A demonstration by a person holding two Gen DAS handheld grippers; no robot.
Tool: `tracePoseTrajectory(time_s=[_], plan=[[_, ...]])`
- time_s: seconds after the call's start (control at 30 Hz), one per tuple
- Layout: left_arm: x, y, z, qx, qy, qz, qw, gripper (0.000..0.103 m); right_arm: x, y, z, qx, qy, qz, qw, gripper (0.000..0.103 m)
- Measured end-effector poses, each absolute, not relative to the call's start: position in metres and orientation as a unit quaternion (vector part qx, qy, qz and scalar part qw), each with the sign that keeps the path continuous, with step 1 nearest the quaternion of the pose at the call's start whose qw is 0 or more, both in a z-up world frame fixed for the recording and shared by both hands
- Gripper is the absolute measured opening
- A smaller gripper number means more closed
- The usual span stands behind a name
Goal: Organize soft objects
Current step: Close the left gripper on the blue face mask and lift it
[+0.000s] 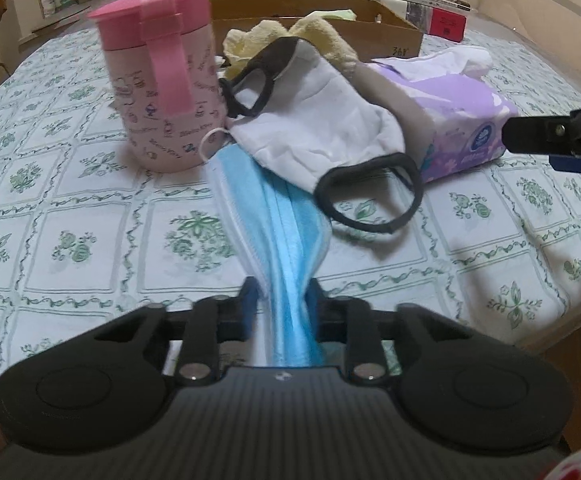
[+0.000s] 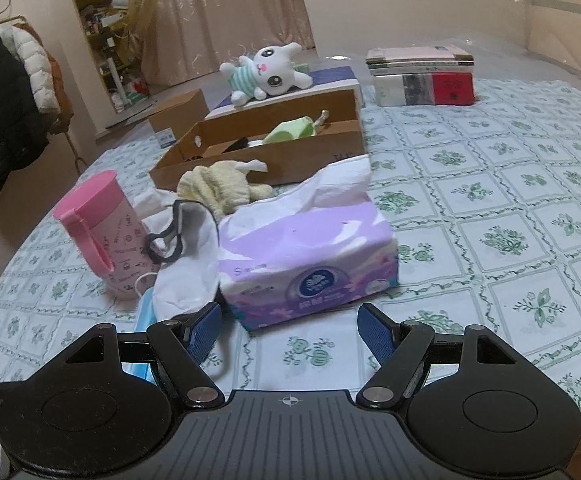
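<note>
Left gripper point(image 1: 282, 300): clamped on the pleated blue surgical mask point(image 1: 274, 216), far end tucked under the white cloth mask point(image 1: 318, 120). Draw out slowly, avoiding the pink cup point(image 1: 162, 80). Right gripper point(image 2: 290, 332): open, empty.

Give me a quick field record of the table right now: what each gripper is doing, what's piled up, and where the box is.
left gripper: shut on the blue mask
right gripper: open, empty, in front of the tissue pack
pile: white mask lies over the blue mask's far end; yellow cloth behind it
pink cup: upright, left of the pile
cardboard box: behind the pile, holds a green item
plush toy: lies behind the cardboard box
books: stacked far right
</note>
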State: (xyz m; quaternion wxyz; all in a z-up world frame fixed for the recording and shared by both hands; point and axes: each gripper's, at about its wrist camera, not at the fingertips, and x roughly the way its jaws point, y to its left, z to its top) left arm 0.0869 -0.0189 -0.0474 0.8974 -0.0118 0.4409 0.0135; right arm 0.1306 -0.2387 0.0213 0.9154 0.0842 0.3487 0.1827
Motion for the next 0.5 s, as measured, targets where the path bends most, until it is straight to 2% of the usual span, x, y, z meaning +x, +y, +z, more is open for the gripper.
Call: tracePoseTrajectory(time_s=[0.03, 0.13, 0.5], plan=[[0.086, -0.015, -0.047, -0.012, 0.442, 0.014, 0.897, 0.009, 0.13, -0.237, 0.021, 0.083, 0.349, 0.184, 0.915, 0.075], [0.083, -0.002, -0.045, -0.012, 0.444, 0.019, 0.896, 0.006, 0.129, -0.229, 0.022, 0.077, 0.347, 0.189, 0.915, 0.075], [0.065, 0.06, -0.027, 0.016, 0.426, 0.037, 0.904, 0.004, 0.129, -0.164, 0.02, 0.003, 0.336, 0.251, 0.908, 0.075]])
